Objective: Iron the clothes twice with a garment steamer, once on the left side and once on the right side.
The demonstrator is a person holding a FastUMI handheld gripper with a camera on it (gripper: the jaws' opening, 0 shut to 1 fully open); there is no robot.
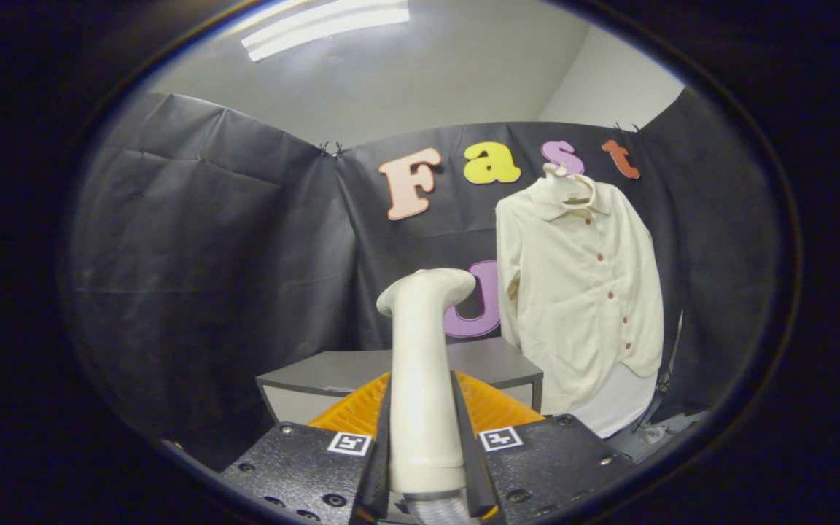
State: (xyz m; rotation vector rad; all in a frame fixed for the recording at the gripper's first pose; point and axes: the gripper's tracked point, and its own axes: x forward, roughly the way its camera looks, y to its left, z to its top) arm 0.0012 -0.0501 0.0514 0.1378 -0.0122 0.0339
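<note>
The gripper (426,445) clamps both fingers on the upright garment steamer (424,364). A cream shirt (580,292) hangs beyond them, rightward. Best to keep the head facing the fabric and stroke slowly down one side.

The cream plastic steamer wand (424,379) hides the middle of the ridged orange tray (489,408); its grey hose is cut off below the jaws.

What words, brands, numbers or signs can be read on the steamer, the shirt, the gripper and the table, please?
Steamer, held upright in the gripper with both jaws pressing its handle: no text.
Cream shirt hanging beyond it: no print or readable tag.
Two square markers on the gripper: black-and-white patterns, not words.
Grey table: none.
</note>
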